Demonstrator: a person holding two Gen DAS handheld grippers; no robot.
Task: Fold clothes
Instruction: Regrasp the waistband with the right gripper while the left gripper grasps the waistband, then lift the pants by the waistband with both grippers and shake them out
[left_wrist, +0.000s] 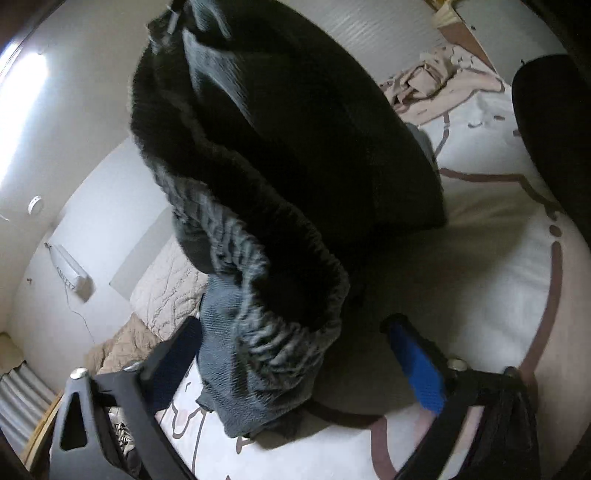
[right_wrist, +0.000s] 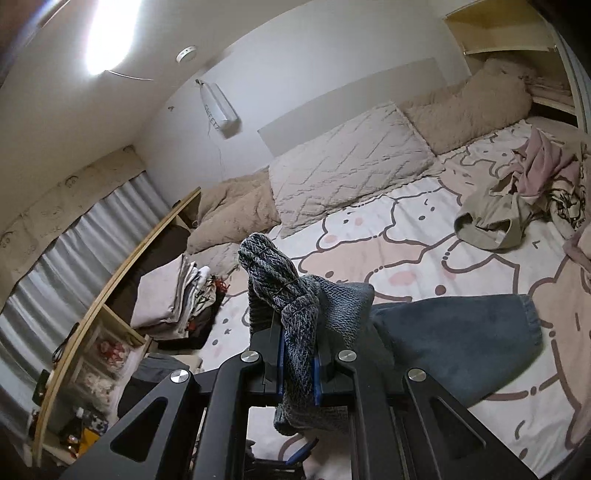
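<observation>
A dark blue-grey knit garment (left_wrist: 266, 177) hangs in the air in front of my left gripper (left_wrist: 295, 354), its ribbed hem drooping between the open blue-padded fingers (left_wrist: 417, 373) without being clamped. My right gripper (right_wrist: 298, 365) is shut on a bunched ribbed edge of the same knit garment (right_wrist: 295, 317), holding it up above the bed. The rest of the garment (right_wrist: 454, 332) trails down onto the patterned bedsheet (right_wrist: 424, 229). In the left wrist view the top of the garment runs out of frame.
A heap of unfolded beige and pink clothes (right_wrist: 524, 192) lies at the far right of the bed, also showing in the left wrist view (left_wrist: 436, 85). Pillows (right_wrist: 347, 166) line the headboard. A stack of folded clothes (right_wrist: 173, 299) sits at the bed's left edge beside a wooden shelf (right_wrist: 110, 295).
</observation>
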